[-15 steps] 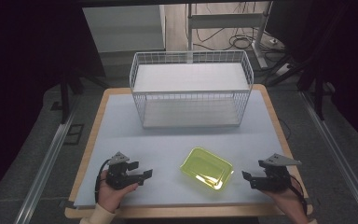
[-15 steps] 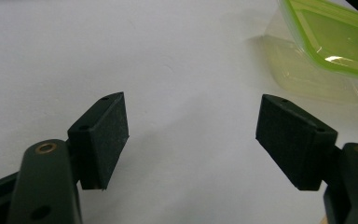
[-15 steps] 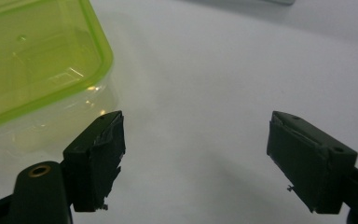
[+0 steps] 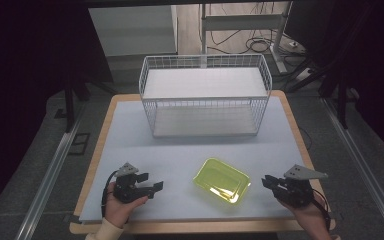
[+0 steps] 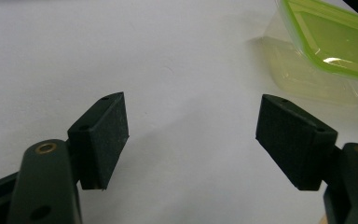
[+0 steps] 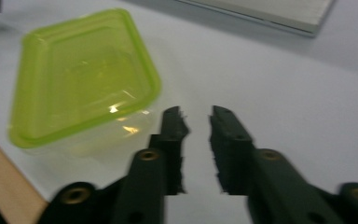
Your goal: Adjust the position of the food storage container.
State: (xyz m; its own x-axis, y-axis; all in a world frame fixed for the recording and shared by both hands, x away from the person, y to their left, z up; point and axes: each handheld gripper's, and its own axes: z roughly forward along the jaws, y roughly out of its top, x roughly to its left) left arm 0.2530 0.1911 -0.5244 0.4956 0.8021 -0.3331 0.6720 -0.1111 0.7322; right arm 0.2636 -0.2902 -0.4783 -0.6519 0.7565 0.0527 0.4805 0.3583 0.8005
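A clear container with a lime-green lid (image 4: pixel 222 180) lies flat on the white mat near the front edge, between my two grippers. My left gripper (image 4: pixel 156 186) rests to its left, pointing toward it, jaws wide open over bare mat (image 5: pixel 191 135); the container (image 5: pixel 331 42) sits beyond its right pad, apart from it. My right gripper (image 4: pixel 266 181) is on the container's right, a short way off. Its jaws (image 6: pixel 198 116) stand a narrow gap apart with nothing between them, tips just beside the container's (image 6: pixel 84 70) near corner.
A white wire basket (image 4: pixel 205 65) with a pale floor stands at the back middle of the table; its base (image 6: pixel 270 11) is visible far off in the right gripper view. The mat (image 4: pixel 180 150) lies on a wooden tabletop (image 4: pixel 295 125). Dark floor and cables surround it.
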